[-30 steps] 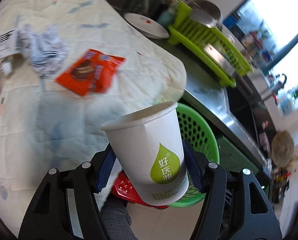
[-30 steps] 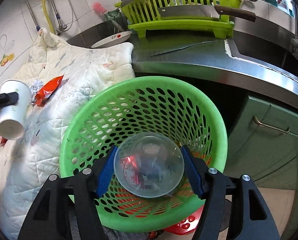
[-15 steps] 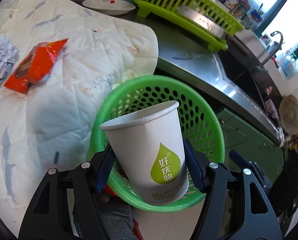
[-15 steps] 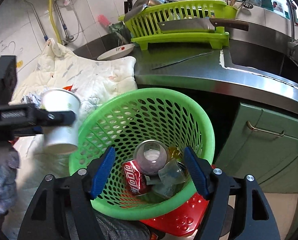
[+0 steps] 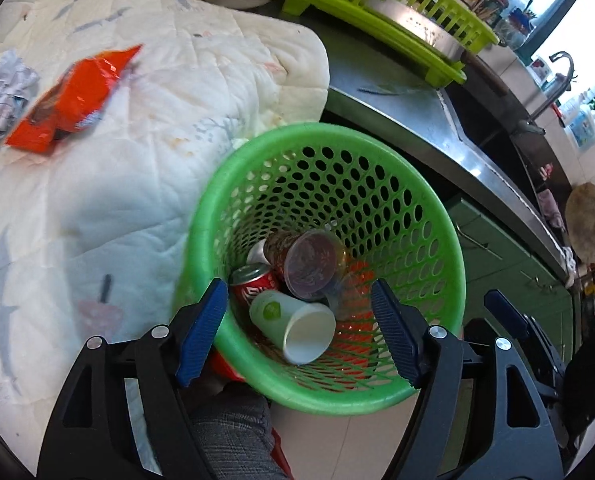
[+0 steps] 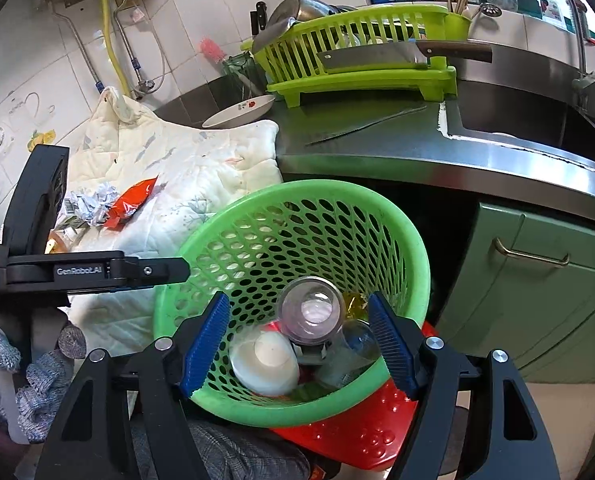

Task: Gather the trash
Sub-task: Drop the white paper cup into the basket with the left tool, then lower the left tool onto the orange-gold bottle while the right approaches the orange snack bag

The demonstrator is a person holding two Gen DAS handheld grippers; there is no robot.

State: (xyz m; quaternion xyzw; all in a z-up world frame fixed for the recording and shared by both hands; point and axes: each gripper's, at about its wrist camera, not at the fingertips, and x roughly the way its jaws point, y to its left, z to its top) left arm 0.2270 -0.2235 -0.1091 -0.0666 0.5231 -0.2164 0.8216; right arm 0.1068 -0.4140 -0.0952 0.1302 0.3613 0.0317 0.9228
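Observation:
A green perforated basket [image 5: 437, 216] stands below both grippers. In it lie a white paper cup [image 5: 297, 332] on its side, a clear plastic cup [image 5: 311, 262] and a red can [image 5: 253, 285]. My left gripper [image 5: 298, 292] hangs over the basket, its jaws opening with nothing between the pads. My right gripper [image 6: 297, 304] is open and empty above the basket [image 6: 377, 208], where the paper cup [image 6: 265, 364] and clear cup [image 6: 311, 316] show. The left gripper [image 6: 177, 271] reaches in from the left. An orange wrapper [image 5: 73, 100] and crumpled paper [image 5: 1, 96] lie on the quilt.
A cream quilt [image 5: 145, 184] covers the surface on the left. Behind it are a white plate [image 6: 241, 110], a lime dish rack [image 6: 361, 56] bearing a cleaver [image 6: 377, 58], a knife [image 6: 365, 126] on the steel counter and a sink [image 6: 537, 120]. A red stool [image 6: 361, 436] sits under the basket.
The paper cup has left my left gripper and now lies in the basket. The clear cup dropped from my right gripper into the basket. My left gripper swung over the basket.

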